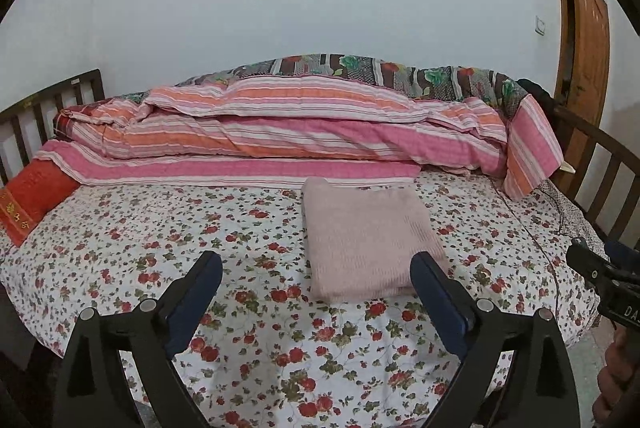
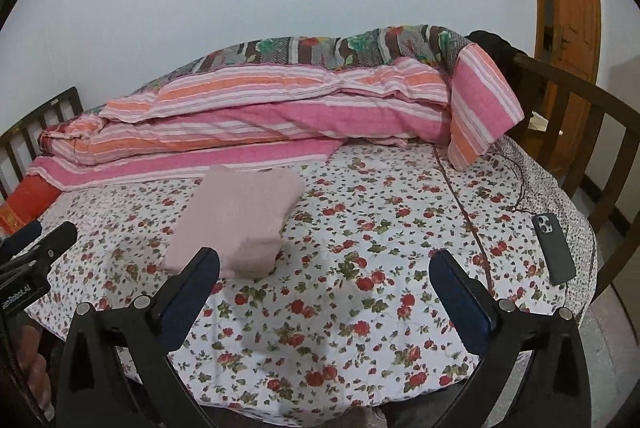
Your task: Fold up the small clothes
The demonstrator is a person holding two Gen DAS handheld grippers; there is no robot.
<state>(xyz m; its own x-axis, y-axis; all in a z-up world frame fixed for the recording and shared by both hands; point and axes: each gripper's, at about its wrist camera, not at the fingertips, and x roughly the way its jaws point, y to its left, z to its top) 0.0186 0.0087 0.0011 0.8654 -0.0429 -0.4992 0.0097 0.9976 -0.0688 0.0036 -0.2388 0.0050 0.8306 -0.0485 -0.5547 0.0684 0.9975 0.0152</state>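
The left gripper (image 1: 316, 268) hangs above the flowered bedsheet (image 1: 160, 248) with its jaws spread wide and nothing between them, the right-hand finger (image 1: 436, 292) overlapping the near corner of the folded pink garment (image 1: 368, 236) in this view. That garment lies flat and squared on the sheet, just in front of the striped quilt (image 1: 304, 131) (heaped along the wall). At the right edge the right gripper (image 1: 600, 276) pokes in, a hand (image 1: 618, 380) below it.

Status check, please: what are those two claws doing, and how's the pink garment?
Left claw open, empty. Right claw open, empty. Pink garment folded flat on the bedsheet. Phone off to the side, nothing in the way.
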